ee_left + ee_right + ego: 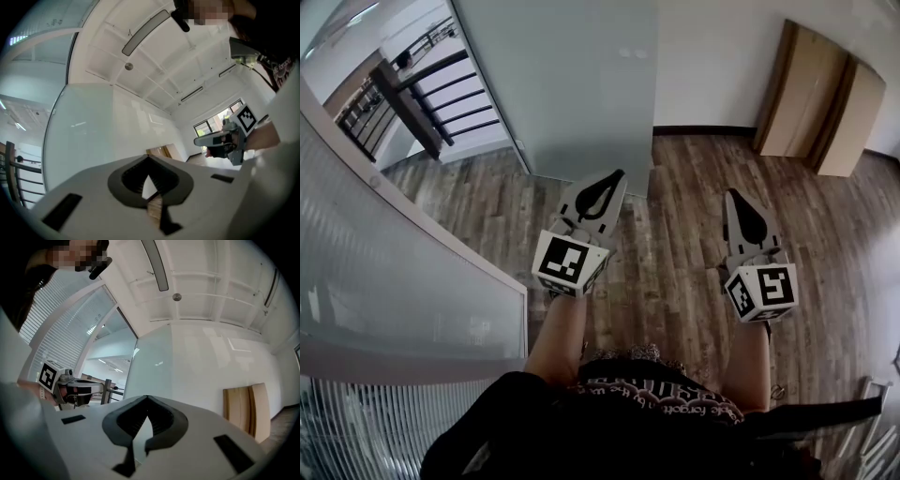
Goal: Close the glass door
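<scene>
The glass door (572, 84) is a tall pale frosted panel that stands ahead of me, its lower edge on the wood floor. My left gripper (617, 176) is shut and empty, with its tip just short of the door's bottom right corner. My right gripper (733, 194) is also shut and empty, held further right over the floor and away from the door. In the left gripper view the door (93, 126) fills the space beyond the closed left gripper (149, 157). The door (154, 371) also shows in the right gripper view, left of the closed right gripper (147, 398).
A frosted glass partition (384, 272) runs along my left side. Beyond the doorway stands a dark railing (422, 94). Brown boards (820, 94) lean on the white wall at the back right. Wood flooring (675, 253) lies under both grippers.
</scene>
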The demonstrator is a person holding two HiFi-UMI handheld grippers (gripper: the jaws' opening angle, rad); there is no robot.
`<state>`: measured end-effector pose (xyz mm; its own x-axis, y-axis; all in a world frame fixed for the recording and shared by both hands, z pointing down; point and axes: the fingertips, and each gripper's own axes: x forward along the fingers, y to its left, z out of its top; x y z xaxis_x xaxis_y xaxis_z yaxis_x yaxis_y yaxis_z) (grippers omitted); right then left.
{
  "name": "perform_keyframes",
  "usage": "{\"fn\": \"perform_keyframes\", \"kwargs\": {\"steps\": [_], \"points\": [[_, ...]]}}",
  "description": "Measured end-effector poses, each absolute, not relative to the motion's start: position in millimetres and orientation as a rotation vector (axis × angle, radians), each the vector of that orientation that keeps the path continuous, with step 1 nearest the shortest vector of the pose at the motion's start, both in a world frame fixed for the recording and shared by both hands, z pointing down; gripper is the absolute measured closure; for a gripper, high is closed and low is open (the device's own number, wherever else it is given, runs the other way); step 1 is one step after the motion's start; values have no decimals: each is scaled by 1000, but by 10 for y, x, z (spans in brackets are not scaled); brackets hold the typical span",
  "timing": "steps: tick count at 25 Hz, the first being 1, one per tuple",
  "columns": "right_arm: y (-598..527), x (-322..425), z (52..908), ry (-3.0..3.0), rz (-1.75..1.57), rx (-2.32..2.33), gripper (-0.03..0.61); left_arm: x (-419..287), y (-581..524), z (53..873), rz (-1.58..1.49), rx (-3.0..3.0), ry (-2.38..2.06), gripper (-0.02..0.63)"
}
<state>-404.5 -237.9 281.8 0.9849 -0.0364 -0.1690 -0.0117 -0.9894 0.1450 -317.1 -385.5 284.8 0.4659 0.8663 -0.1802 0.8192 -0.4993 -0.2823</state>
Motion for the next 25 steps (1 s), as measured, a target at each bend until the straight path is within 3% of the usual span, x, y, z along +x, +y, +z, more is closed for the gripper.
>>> {"fn": "perform_keyframes", "kwargs": {"steps": [25], "points": [[-2260, -3810, 2809, 152, -336, 3068, 575, -2896, -4120, 2932, 414, -2615, -1787, 618]]}}
